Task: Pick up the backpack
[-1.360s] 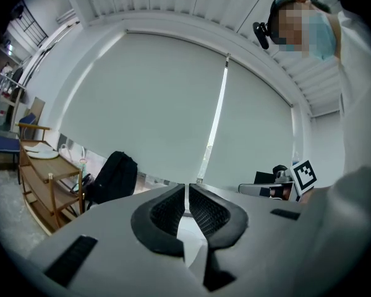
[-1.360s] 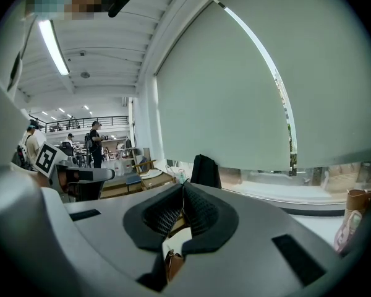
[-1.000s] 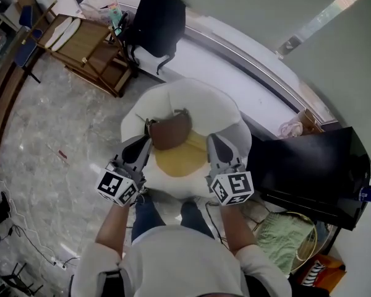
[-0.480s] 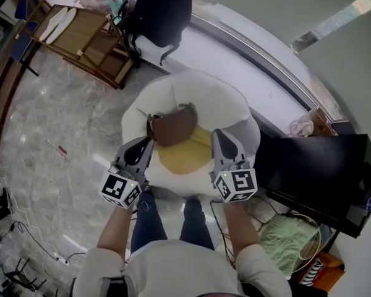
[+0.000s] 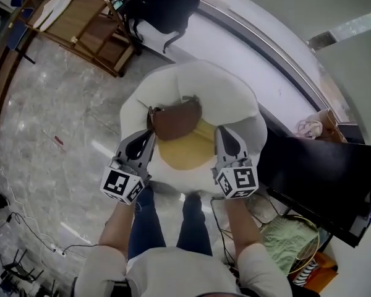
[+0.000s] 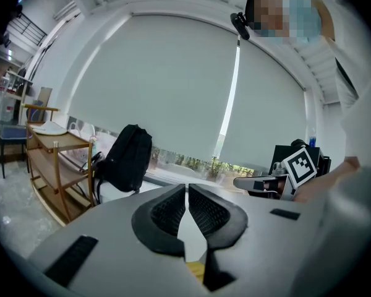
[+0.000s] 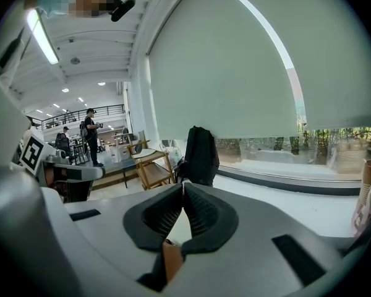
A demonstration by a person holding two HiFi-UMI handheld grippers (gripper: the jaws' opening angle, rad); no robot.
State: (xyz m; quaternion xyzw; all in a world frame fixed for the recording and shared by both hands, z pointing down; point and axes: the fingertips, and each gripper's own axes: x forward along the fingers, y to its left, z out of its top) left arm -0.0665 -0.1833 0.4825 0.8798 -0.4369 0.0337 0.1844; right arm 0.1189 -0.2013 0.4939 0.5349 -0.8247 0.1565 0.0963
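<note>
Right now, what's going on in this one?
A person holds the left gripper and right gripper out in front, both shut and empty. In the head view they sit over a white cushioned seat carrying a brown bag and a yellow cushion. The black backpack stands untouched farther off on the white window ledge, beside a wooden rack. The pickup has not begun.

A large open-plan workspace, more office than home. Polished marble floor (image 5: 43,135) fills the head view's left, with a wooden shelf trolley (image 5: 80,33) at upper left. In the right gripper view, tall roller blinds (image 7: 235,73) cover a long window. At far left are a railed mezzanine (image 7: 80,111), strip lights (image 7: 40,36) and standing people (image 7: 90,135).
</note>
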